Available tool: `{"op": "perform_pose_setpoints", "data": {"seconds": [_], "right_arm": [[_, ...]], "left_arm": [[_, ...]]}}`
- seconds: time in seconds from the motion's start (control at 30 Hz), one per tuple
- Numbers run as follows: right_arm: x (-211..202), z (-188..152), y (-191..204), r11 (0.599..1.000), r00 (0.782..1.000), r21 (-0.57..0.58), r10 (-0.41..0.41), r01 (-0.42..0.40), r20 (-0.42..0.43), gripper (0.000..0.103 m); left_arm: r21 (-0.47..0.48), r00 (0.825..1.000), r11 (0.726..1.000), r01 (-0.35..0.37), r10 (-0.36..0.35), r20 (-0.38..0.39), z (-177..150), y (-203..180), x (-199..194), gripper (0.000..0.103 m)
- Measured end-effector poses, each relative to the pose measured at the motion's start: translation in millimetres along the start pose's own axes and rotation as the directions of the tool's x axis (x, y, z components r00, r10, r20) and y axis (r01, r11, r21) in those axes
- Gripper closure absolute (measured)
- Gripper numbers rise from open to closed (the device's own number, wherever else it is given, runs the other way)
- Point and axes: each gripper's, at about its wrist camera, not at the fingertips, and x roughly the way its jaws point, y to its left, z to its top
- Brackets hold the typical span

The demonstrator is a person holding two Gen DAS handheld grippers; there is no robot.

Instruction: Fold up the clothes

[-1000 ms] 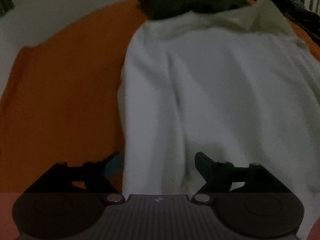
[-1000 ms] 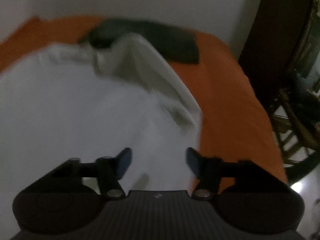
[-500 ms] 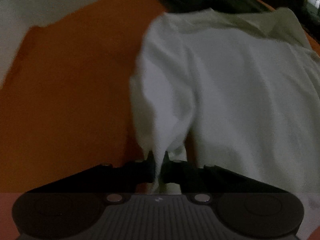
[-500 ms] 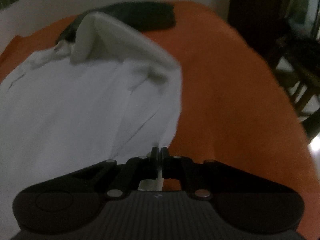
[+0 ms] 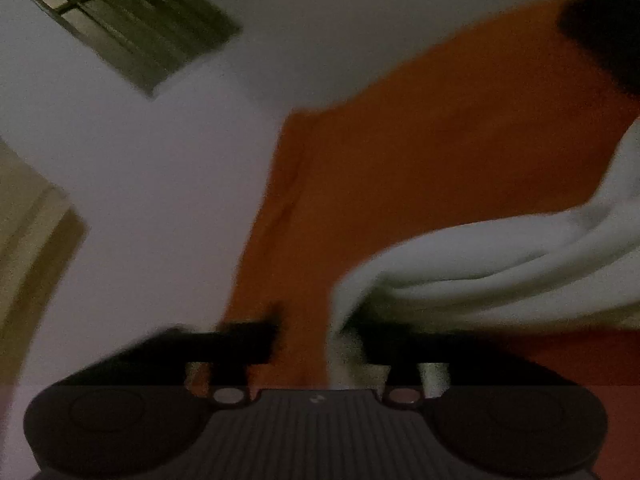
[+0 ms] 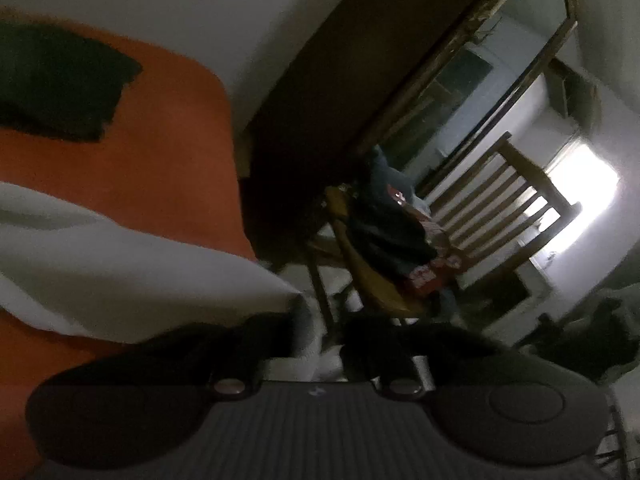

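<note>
Now both grippers let go of the white garment.
Half a second back each pinched a hem corner; now the left gripper (image 5: 320, 332) and right gripper (image 6: 318, 334) have jaws spreading, cloth loose between them. White garment (image 5: 500, 264) lies doubled near the orange bed's (image 5: 420, 152) front edge: one fold looks laid.
</note>
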Motion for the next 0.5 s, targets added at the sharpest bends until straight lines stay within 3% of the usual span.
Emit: {"op": "perform_pose_setpoints", "data": {"seconds": [0.03, 0.1, 0.17, 0.23, 0.27, 0.37, 0.4, 0.5], "right_arm": [[-3.6, -2.6, 5.2, 0.999, 1.0, -0.021, 0.026, -0.026, 0.009, 0.025], [-19.0, -8.7, 15.4, 0.994, 0.995, -0.063, 0.095, -0.092, 0.044, 0.022], [-41.3, -15.7, 25.1, 0.981, 0.98, -0.104, 0.176, -0.166, 0.089, 0.023], [-66.1, -25.2, 29.4, 0.964, 0.96, -0.094, 0.259, -0.25, 0.104, 0.023], [-80.9, -31.5, 32.5, 0.952, 0.947, -0.09, 0.3, -0.291, 0.114, 0.023], [-139.8, -61.2, 37.9, 0.908, 0.896, -0.075, 0.418, -0.412, 0.147, 0.023], [-167.4, -78.4, 40.4, 0.88, 0.864, -0.071, 0.475, -0.47, 0.169, 0.022], [-241.1, -130.3, 44.1, 0.785, 0.759, -0.05, 0.611, -0.617, 0.225, 0.022]], "left_arm": [[0.002, 0.999, 1.0, 0.025, -0.025, 0.022, -2.9, -1.3, -5.1, 0.042], [0.001, 0.991, 0.993, 0.118, -0.118, 0.065, -10.4, -1.7, -19.7, 0.042], [-0.002, 0.966, 0.972, 0.235, -0.233, 0.11, -19.9, -0.1, -37.9, 0.042], [-0.02, 0.93, 0.941, 0.338, -0.331, 0.163, -36.4, 6.5, -63.8, 0.038], [-0.022, 0.904, 0.919, 0.394, -0.383, 0.19, -46.3, 9.6, -78.9, 0.037], [0.034, 0.793, 0.835, 0.549, -0.533, 0.296, -100.1, 8.5, -151.2, 0.03], [0.065, 0.751, 0.806, 0.588, -0.574, 0.326, -121.6, 2.2, -177.3, 0.03], [0.117, 0.66, 0.738, 0.664, -0.653, 0.372, -192.0, -11.3, -238.5, 0.029]]}}
